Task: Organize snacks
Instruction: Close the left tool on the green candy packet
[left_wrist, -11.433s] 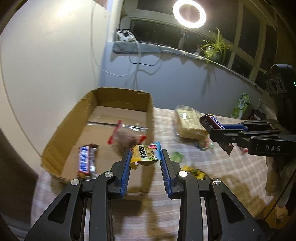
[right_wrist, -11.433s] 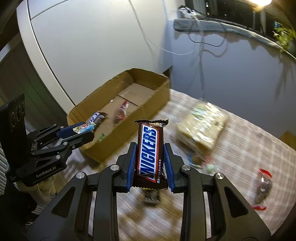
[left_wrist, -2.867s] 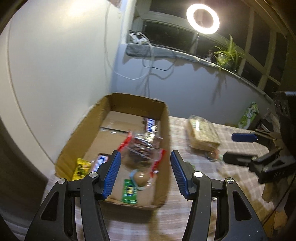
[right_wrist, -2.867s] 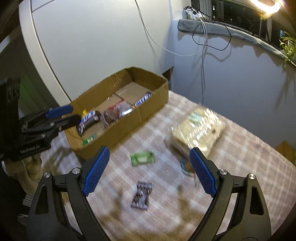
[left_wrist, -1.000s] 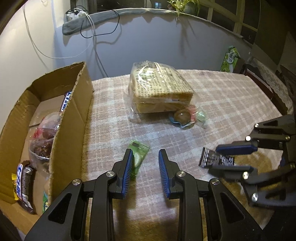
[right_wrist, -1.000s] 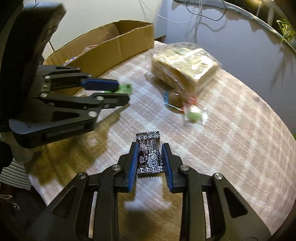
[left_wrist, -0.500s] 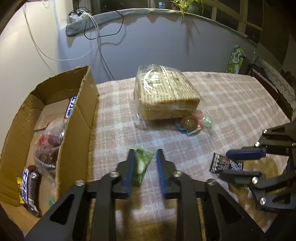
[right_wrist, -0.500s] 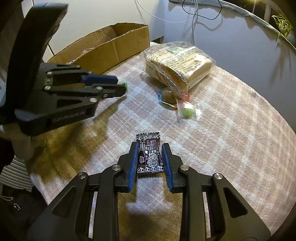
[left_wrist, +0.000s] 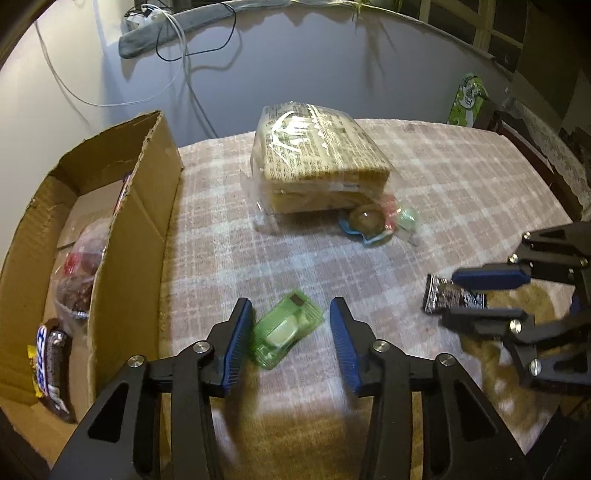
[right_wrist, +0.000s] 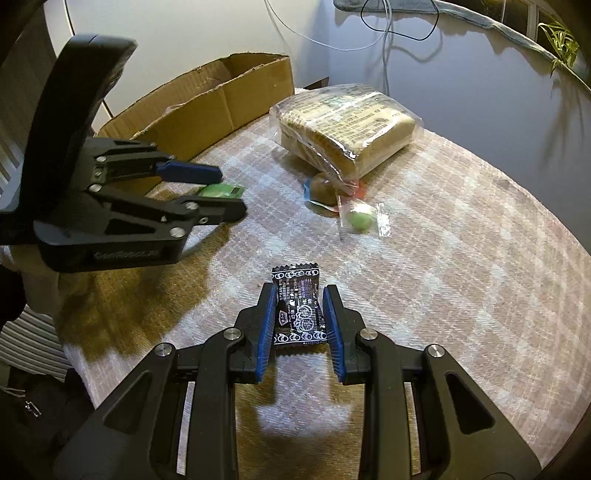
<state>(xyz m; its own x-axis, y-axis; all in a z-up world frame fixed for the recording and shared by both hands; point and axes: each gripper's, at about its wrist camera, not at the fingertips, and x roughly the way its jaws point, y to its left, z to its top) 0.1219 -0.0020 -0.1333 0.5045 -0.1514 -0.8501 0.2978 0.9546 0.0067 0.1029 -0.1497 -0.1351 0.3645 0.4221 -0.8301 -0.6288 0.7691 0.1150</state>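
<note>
My left gripper is open around a small green snack packet that lies on the checked tablecloth; the packet touches neither pad clearly. The gripper also shows in the right wrist view over the green packet. My right gripper is shut on a black snack packet, low over the cloth; it also shows in the left wrist view. The cardboard box stands at the left, holding a Snickers bar and a bag of dark snacks.
A wrapped loaf of bread lies mid-table, with a brown round snack and a pale green sweet at its near side. A green carton stands at the far right. Cables hang down the wall behind the table.
My left gripper's jaws have opened from nearly closed around the green packet to wide apart. My right gripper stays shut on the black packet and has barely moved.
</note>
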